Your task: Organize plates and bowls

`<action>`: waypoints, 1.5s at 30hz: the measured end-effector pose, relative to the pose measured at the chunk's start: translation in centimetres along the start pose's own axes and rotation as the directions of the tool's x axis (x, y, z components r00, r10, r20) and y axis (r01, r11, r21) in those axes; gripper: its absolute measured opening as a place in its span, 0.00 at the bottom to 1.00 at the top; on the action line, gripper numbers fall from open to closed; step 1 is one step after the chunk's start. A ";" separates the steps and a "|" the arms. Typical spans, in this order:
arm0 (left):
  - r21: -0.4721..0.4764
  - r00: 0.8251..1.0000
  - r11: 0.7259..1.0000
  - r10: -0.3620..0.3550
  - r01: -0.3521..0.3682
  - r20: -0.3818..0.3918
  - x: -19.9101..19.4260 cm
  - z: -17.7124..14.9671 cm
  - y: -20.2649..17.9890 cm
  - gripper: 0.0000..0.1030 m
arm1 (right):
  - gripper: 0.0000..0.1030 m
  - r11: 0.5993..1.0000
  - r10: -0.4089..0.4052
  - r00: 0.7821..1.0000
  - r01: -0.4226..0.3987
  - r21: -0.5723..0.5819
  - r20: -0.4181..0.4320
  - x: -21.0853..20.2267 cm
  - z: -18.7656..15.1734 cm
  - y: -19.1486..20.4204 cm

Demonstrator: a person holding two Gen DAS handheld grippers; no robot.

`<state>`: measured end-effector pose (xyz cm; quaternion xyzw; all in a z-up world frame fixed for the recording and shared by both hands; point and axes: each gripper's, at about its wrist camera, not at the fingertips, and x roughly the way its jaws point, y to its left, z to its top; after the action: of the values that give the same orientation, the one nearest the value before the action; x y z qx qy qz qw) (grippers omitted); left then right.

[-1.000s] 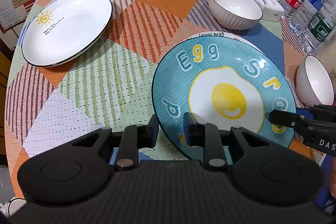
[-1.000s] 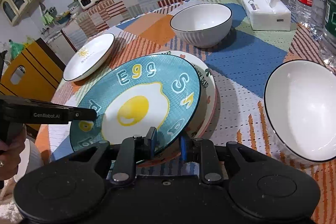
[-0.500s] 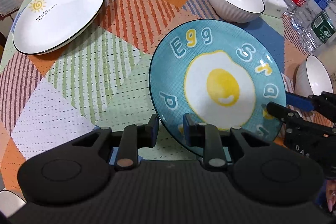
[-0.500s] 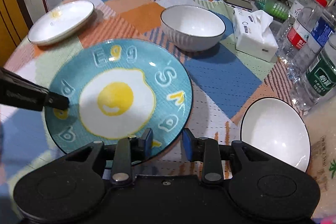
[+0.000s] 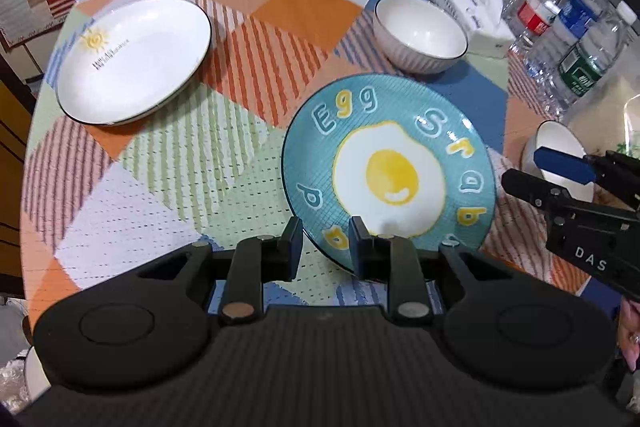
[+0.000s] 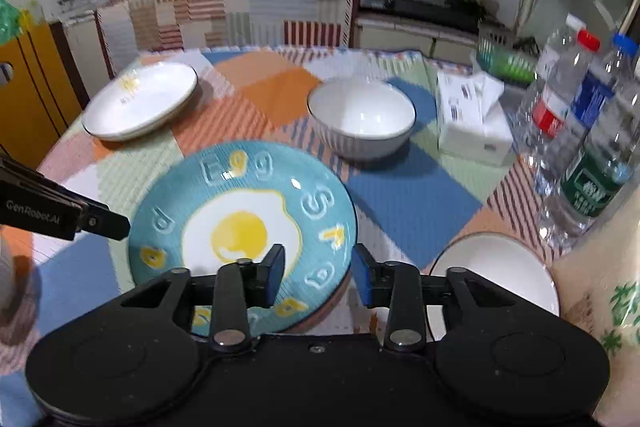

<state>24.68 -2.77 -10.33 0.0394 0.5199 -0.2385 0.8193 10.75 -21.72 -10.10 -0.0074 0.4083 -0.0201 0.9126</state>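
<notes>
A blue plate (image 5: 390, 167) with a fried egg and letters lies in the middle of the patchwork table. My left gripper (image 5: 326, 251) is shut on its near rim. My right gripper (image 6: 318, 275) straddles the plate's (image 6: 240, 223) right rim. Its jaws are opening and the right pad stands clear of the edge. A reddish rim of another plate (image 6: 324, 311) peeks out under the blue one. A white sun plate (image 5: 134, 61) sits at the far left. One white bowl (image 5: 420, 39) stands behind the blue plate, and a second bowl (image 6: 496, 271) is at the right.
A tissue box (image 5: 472, 11) and several water bottles (image 5: 560, 39) crowd the far right edge, with a green basket (image 6: 504, 63) behind them. A printed bag (image 6: 600, 299) lies beside the near bowl. The table's left edge drops off toward yellow cabinets (image 6: 24, 95).
My right jaws have spread apart off the blue plate's rim and that wrist has rolled level. Both cameras have risen. The left grip on the plate is unchanged.
</notes>
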 end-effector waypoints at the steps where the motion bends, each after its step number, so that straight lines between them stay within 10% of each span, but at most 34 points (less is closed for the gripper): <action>1: -0.001 1.000 1.000 0.001 -0.001 0.005 -0.5 0.0 0.0 0.23 | 0.46 1.000 0.007 1.000 -0.007 -0.003 0.012 -0.4 0.2 0.1; 15: -0.045 0.988 0.993 0.113 -0.109 0.104 -7.5 1.5 5.9 0.24 | 0.70 0.977 0.185 0.962 -0.157 -0.147 0.200 -3.8 5.0 4.9; 25: -0.154 0.960 0.971 0.211 -0.185 0.182 -8.3 3.0 14.1 0.33 | 0.83 0.947 0.316 0.895 -0.280 -0.156 0.316 0.3 8.8 8.6; 35: -0.151 0.953 0.968 0.228 -0.200 0.200 -3.8 4.2 18.9 0.45 | 0.83 0.875 0.470 0.868 -0.482 0.046 0.162 10.1 11.8 10.3; 45: -0.184 0.956 0.963 0.231 -0.198 0.181 3.4 5.7 21.7 0.46 | 0.77 0.859 0.483 0.875 -0.479 0.178 0.023 18.7 12.0 11.4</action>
<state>39.99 13.47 -14.68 0.0038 0.4450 -0.1070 0.8891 32.44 -11.20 -16.37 0.1765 0.4038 0.1719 0.8810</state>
